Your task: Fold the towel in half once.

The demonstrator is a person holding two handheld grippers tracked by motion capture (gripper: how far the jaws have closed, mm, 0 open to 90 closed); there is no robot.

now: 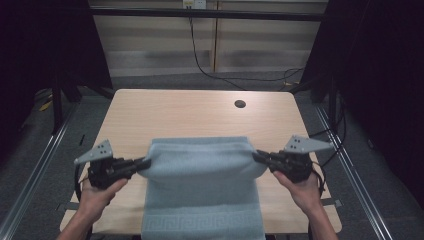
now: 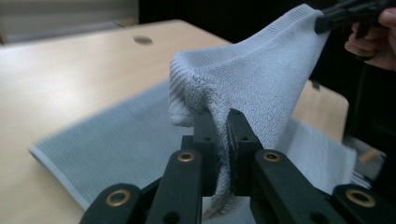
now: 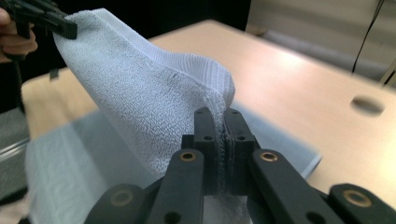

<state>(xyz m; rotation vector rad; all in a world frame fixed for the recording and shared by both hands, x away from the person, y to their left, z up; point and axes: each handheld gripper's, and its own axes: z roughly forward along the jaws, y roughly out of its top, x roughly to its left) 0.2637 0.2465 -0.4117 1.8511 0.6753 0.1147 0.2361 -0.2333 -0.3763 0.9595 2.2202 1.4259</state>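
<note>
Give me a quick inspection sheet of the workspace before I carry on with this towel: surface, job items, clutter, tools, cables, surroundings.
Surface: light wooden table, a round hole near its far right corner.
Job's things: pale blue towel, far edge lifted off the table, near end with a patterned border hanging over the near edge.
Clutter: nothing seen.
Grippers: left tool shut on the towel's left corner; right tool shut on its right corner; both raised above the table.
Cables: black cable runs down the back wall and across the floor.
Surroundings: pale back wall, grey floor, dark at both sides.
</note>
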